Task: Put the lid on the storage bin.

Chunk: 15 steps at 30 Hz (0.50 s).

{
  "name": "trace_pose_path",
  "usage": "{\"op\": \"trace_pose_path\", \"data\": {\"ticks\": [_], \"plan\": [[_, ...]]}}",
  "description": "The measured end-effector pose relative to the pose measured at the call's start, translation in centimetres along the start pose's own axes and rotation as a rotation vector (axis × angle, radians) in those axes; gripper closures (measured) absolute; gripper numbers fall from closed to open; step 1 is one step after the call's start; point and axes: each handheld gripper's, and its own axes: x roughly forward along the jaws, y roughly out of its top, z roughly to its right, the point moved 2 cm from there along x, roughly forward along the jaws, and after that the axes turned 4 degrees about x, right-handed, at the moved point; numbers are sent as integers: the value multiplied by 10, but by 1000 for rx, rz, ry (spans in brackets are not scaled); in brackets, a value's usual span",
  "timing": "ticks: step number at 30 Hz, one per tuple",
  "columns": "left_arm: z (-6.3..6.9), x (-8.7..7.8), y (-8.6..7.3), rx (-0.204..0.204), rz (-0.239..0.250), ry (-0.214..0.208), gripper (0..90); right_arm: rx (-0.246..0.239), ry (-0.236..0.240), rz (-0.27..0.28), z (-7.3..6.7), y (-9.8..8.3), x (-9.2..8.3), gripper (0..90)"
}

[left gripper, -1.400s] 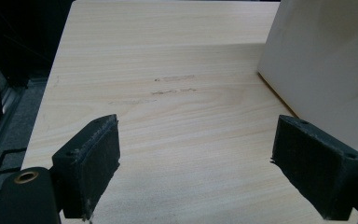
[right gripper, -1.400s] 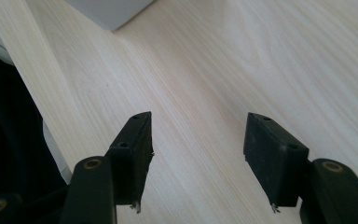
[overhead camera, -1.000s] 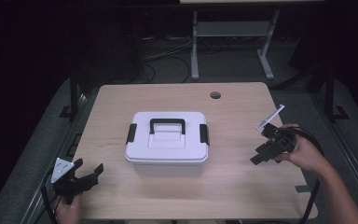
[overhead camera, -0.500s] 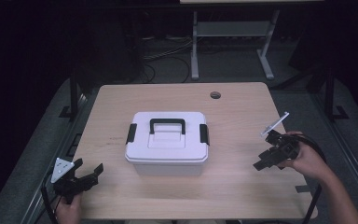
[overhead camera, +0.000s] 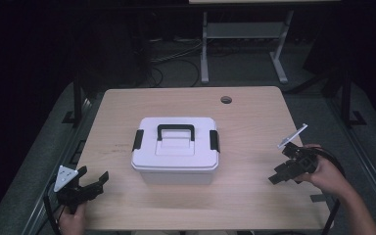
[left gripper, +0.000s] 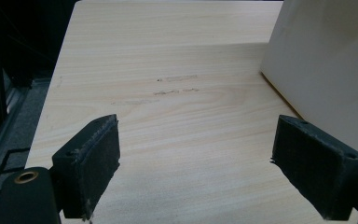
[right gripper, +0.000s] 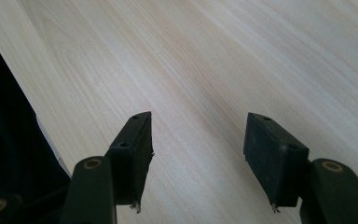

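White plastic storage box point(overhead camera: 176, 155) with a black carry handle and a black latch at each end sits shut near the middle of the light wooden tabletop point(overhead camera: 254, 117), a little toward the near edge. Nothing touches it.

Next in size, the right gripper point(overhead camera: 280, 175) hangs near the right edge, toward the near right corner. Over the last second it has drifted down and back toward that corner, away from the box. Its jaws stand apart with bare wood between them, gripping nothing. The left gripper point(overhead camera: 94, 177) has kept its place at the near left corner, jaws spread wide and empty, with the box's pale wall point(left gripper: 326, 70) close at one side in the left gripper view.

Judging by this, neither claw is yet committed to the box; the latches and handle are untouched, so opening or lifting is all to come.

Smallest, a round cable hole point(overhead camera: 226, 100) lies near the far edge.
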Motion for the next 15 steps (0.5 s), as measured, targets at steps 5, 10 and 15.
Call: {"op": "trace_pose_path", "data": {"ticks": [5,10,15], "plan": [[0,0,0,1,-5,-1,140,5,4,6,0,-4,1,415],[1,1,0,6,-3,-1,140,10,9,9,0,-10,2,415],[2,1,0,5,-4,1,140,10,8,12,-1,-14,2,414]]}}
